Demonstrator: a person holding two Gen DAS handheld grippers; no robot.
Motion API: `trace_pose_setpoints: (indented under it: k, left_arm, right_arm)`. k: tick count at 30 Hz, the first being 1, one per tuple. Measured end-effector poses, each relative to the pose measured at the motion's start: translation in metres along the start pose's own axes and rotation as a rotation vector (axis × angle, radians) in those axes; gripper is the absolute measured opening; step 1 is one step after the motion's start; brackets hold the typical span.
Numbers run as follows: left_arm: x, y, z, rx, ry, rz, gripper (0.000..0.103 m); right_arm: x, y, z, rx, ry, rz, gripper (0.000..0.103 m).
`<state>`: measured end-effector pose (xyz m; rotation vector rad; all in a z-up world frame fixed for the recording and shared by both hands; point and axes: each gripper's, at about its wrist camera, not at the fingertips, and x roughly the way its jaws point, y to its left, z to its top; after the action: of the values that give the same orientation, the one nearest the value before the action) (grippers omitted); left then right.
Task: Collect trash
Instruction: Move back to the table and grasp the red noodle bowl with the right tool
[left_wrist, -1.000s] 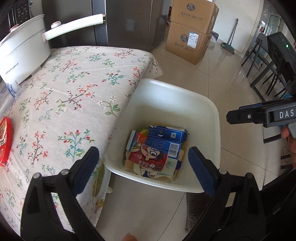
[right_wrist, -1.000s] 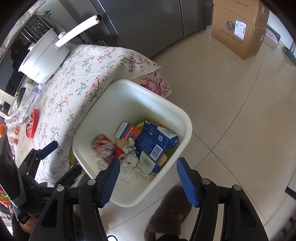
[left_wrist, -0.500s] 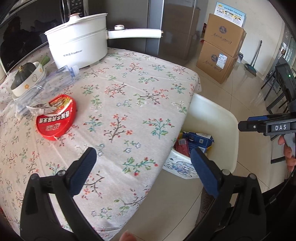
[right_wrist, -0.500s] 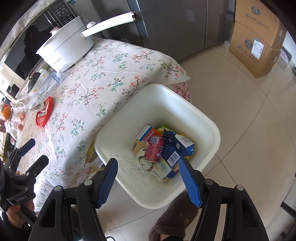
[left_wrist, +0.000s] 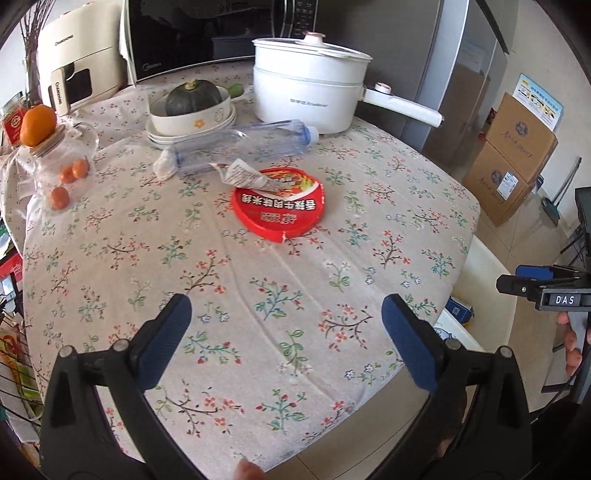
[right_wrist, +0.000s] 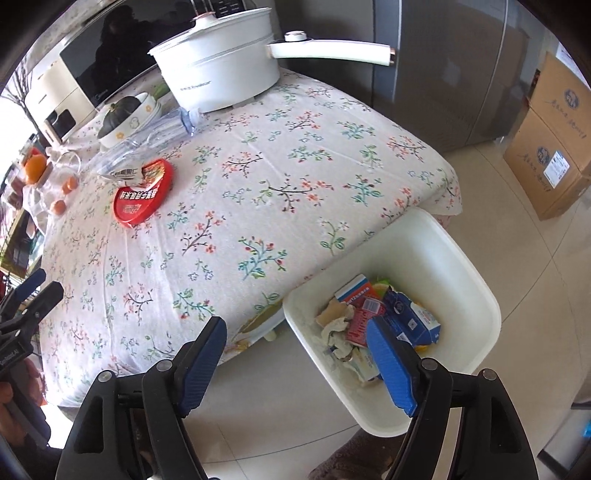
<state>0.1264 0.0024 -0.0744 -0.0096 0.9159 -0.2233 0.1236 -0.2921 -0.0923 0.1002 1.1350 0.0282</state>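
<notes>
Both sets of jaws stand wide apart with nothing between them; the right gripper's (right_wrist: 295, 356) have just been opening. The left gripper (left_wrist: 286, 338) hangs above the floral tablecloth (left_wrist: 258, 280). A red lid (left_wrist: 279, 207) lies mid-table, a crumpled wrapper (left_wrist: 240, 172) on its far edge, seemingly touching a clear plastic bottle (left_wrist: 240, 147) lying behind it. A white bin (right_wrist: 476, 295) beside the table holds cartons (right_wrist: 402, 319).

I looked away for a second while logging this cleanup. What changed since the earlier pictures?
Both tools swung from above the bin back over the table. The left tool is wide open and empty; the right tool has just been opening, also empty. The red lid and bottle lie untouched.
</notes>
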Motion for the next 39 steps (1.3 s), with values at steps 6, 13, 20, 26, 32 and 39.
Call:
trace_pose_setpoints:
  k: [6,13,20,26,32,39]
  left_arm:
    - [-0.011,0.042,-0.002,-0.072,-0.017,0.071,0.102]
    - [-0.012,0.081,-0.001,-0.171,-0.022,0.148,0.102]
    - [-0.006,0.103,-0.005,-0.208,-0.025,0.202,0.102]
    - [-0.002,0.115,-0.003,-0.260,-0.024,0.199,0.102]
    - [0.003,0.111,0.002,-0.260,-0.044,0.178,0.102]
    - [0.022,0.099,0.006,-0.224,0.029,0.168,0.102]
  right_arm:
    - [0.014,0.041,0.019,-0.034,-0.012,0.003,0.080]
    - [0.043,0.085,0.051,-0.062,-0.051,0.011,0.080]
    - [0.080,0.120,0.079,-0.017,-0.081,0.094,0.075]
    - [0.114,0.143,0.101,0.032,-0.093,0.159,0.054]
    - [0.138,0.152,0.113,0.064,-0.091,0.213,0.024]
    - [0.129,0.150,0.113,0.041,-0.063,0.212,0.005]
